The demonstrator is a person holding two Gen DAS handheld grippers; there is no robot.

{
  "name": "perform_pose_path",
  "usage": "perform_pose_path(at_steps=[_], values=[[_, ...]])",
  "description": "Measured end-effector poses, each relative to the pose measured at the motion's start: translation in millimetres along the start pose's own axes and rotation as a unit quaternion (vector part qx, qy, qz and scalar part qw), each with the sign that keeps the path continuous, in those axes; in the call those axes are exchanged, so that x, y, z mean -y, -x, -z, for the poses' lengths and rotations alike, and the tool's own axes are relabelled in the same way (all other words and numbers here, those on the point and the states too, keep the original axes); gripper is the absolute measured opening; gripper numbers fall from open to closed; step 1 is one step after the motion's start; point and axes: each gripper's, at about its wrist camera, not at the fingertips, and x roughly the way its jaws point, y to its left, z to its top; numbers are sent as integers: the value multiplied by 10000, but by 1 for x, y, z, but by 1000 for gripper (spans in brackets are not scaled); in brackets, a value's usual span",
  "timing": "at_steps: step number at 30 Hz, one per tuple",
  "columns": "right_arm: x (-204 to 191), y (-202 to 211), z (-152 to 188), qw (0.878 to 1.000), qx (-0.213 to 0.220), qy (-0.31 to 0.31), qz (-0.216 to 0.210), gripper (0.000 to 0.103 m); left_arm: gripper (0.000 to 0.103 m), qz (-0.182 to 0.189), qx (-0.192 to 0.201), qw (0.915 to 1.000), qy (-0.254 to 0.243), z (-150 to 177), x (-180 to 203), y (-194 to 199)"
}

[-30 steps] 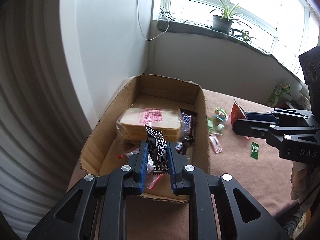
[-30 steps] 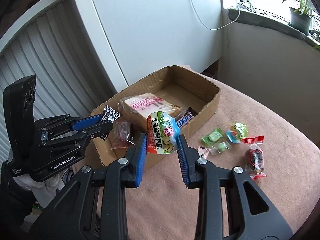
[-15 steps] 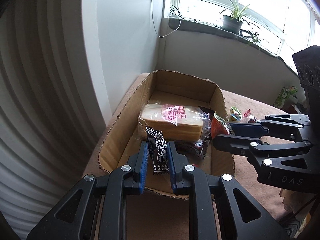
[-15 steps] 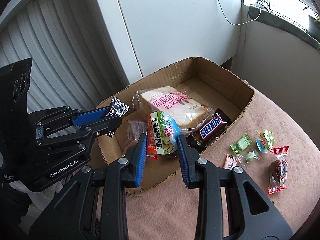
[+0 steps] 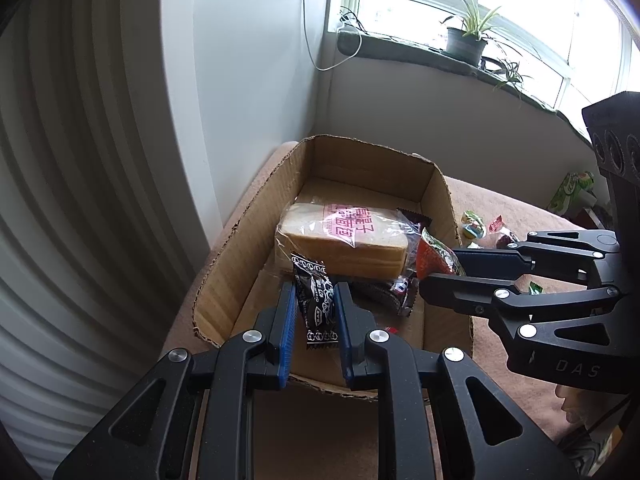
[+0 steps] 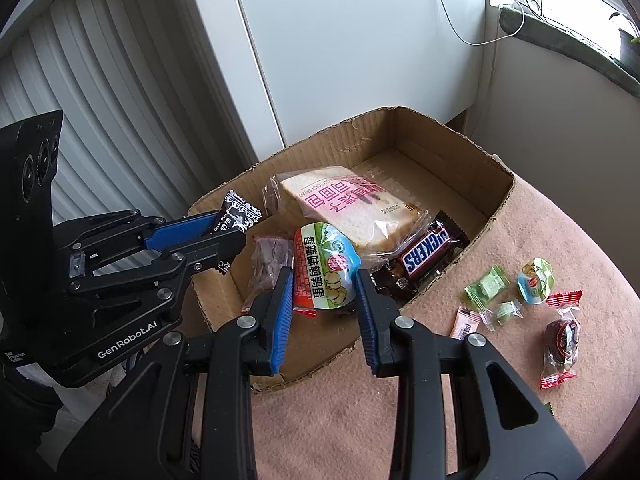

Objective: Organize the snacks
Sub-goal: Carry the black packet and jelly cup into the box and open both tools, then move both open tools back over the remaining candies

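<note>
1. The left gripper [image 5: 314, 312] is clamped on a black snack packet [image 5: 316, 304] with white print; its blue pads press both sides of the wrapper, and it hangs over the near end of the cardboard box [image 5: 248, 240].
2. The right gripper [image 6: 323, 292] grips a pouch [image 6: 324, 276] with a green, blue and red label between its pads, held over the near part of the same box, close beside the left gripper.
3. Inside the box lies a bagged loaf of sliced bread [image 6: 352, 208] with pink lettering, roughly in the middle.
4. A Snickers bar [image 6: 424, 252] lies against the loaf on its right side, next to the box's right wall.
5. A clear packet of dark reddish pieces [image 6: 268, 264] lies in the near left part of the box, just left of the held pouch.
6. On the pinkish-brown cloth [image 6: 520, 216] to the right of the box lie loose small sweets: green wrapped candies [image 6: 486, 286], a round green and blue packet [image 6: 534, 276], a pale pink sachet [image 6: 464, 324] and a clear red-ended packet [image 6: 560, 344] with something dark inside.
7. A potted plant [image 5: 466, 40] stands on the windowsill behind the box.
</note>
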Motion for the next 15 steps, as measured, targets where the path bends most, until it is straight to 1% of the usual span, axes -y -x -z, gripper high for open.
perform_pose_path(at_steps=[4, 7, 9, 10, 11, 12, 13, 14, 15], values=[[0, 1, 1, 10000, -33, 15, -22, 32, 17, 11, -37, 10000, 35, -1, -1, -2], [0, 3, 1, 10000, 0, 27, 27, 36, 18, 24, -40, 10000, 61, -2, -2, -2], [1, 5, 2, 10000, 17, 9, 67, 47, 18, 5, -38, 10000, 71, -2, -2, -2], [1, 7, 2, 10000, 32, 5, 70, 51, 20, -9, -59, 9999, 84, -3, -2, -2], [2, 8, 3, 10000, 46, 5, 86, 58, 30, -8, -90, 9999, 101, -3, -2, -2], [3, 10, 4, 9999, 69, 4, 107, 64, 43, -15, -86, 9999, 125, -3, -3, -1], [4, 13, 5, 9999, 96, 4, 122, 66, 48, -35, -58, 9999, 133, -3, -3, 0], [5, 16, 6, 9998, 133, 7, 142, 70, 48, -45, -29, 9999, 123, -3, -2, 1], [7, 19, 8, 9997, 159, 3, 174, 71, 48, -64, -22, 9999, 129, -3, -2, 2]])
